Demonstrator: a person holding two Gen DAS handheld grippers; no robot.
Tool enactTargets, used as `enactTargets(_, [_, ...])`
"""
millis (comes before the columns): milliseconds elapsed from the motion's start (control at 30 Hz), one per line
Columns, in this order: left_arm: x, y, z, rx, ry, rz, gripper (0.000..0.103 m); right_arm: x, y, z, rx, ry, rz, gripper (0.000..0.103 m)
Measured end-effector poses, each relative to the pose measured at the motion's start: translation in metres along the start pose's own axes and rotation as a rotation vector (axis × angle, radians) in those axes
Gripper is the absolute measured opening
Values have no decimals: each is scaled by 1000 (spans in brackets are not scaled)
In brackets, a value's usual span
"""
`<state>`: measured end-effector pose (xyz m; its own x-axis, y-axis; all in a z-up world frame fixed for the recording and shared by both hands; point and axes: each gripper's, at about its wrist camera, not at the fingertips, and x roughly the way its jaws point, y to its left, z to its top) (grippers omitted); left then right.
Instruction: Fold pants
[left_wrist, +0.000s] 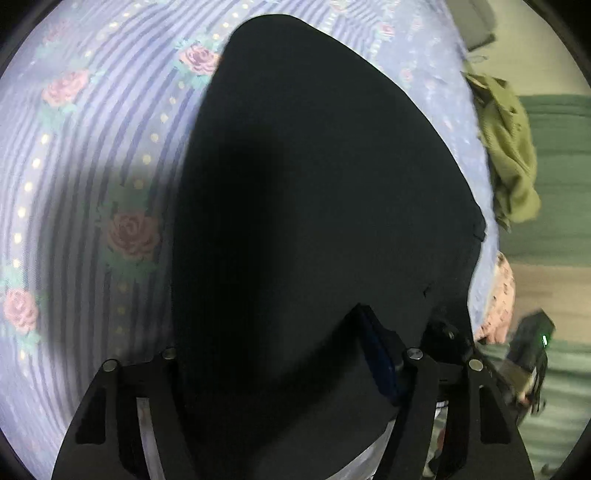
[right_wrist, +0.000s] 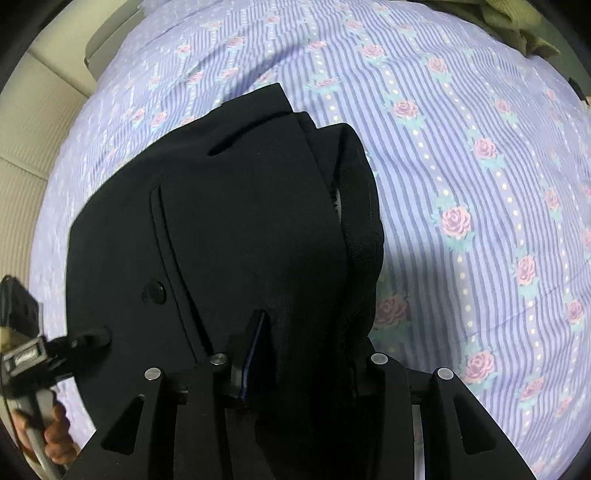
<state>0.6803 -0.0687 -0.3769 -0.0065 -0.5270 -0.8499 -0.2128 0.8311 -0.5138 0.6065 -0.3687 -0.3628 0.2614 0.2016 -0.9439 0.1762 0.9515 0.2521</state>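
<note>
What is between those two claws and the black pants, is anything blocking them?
Nothing visible does. The black pants already run between the fingers of the right gripper and of the left gripper, above the striped rose bedsheet. An olive cloth lies at the bed's edge, apart from the pants.
</note>
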Motion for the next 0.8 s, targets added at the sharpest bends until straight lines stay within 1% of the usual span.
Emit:
enactTargets(33, [-5,-1,-3,1,-8,10,51,-3,2,-1,-11,-12,-1,35])
enactTargets(67, [-11,-7,-6,22,-26,31,45,-10,4,-4,-24,-32,9,31])
enactTargets(100, [-15,-10,-11,47,-40,53,31,-18,5,-8,-24,-49,28,29])
enactTargets(133, [-22,-18,-16,93,-64,78,24,-24,5,-10,-16,-59,48,26])
enactTargets(200, [-35,-33,-28,156,-102,118,19,-39,4,-16,0,-80,88,23])
enactTargets(233, [-43,-42,-35,190,-127,145,17,-50,8,-20,-5,-97,92,23])
enactTargets(267, [-49,-49,-40,213,-141,164,16,-58,13,-24,-20,-112,84,22])
enactTargets(300, [-57,-59,-47,254,-162,199,16,-67,18,-29,-41,-128,73,22])
enactTargets(333, [-67,-54,-51,281,-175,219,16,-73,23,-33,-58,-138,67,22])
enactTargets(367, [-77,-62,-59,328,-197,257,16,-81,28,-37,-77,-148,61,22])
enactTargets(433, [-94,-75,-70,381,-232,289,16,-100,39,-51,-116,-172,57,22])
enactTargets(467, [-106,-78,-79,401,-249,293,16,-108,42,-58,-132,-182,53,22])
enactTargets(500, [-113,-78,-83,409,-259,289,16,-117,48,-63,-148,-195,45,22])
enactTargets(533, [-128,-80,-92,414,-282,278,16,-130,52,-70,-158,-209,44,22])
enactTargets(700, [-187,-71,-128,400,-367,234,16,-188,77,-103,-182,-285,68,22])
enactTargets(733, [-202,-68,-137,402,-391,228,16,-195,83,-100,-191,-300,66,22])
enactTargets(800, [-229,-61,-156,420,-432,219,16,-213,102,-106,-227,-331,55,22])
